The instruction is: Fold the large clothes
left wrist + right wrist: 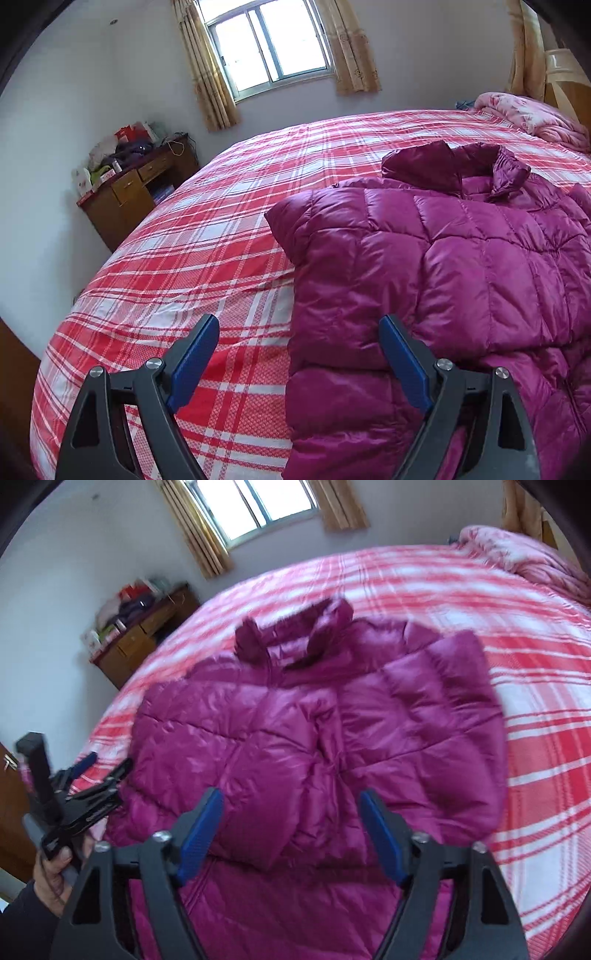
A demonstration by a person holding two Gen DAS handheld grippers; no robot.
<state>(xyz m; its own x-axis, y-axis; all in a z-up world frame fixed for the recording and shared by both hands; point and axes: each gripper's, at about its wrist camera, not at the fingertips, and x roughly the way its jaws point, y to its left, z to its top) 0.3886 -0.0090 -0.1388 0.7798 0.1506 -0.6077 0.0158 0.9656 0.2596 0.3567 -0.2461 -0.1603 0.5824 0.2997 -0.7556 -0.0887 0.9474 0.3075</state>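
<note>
While both grippers gape empty over jacket (461, 258) | only right view shows hand (51, 878)

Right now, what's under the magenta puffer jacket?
The magenta quilted puffer jacket lies on the red-and-white plaid bedsheet, which shows around it on the sides in view. Whatever lies directly beneath is covered, as is any part folded under.

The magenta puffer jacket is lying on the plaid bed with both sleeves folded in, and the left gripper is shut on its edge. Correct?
Not quite. The left gripper is open and grips nothing, as the left wrist view shows. The puffer jacket does lie on the plaid bed, sleeves folded in.
</note>
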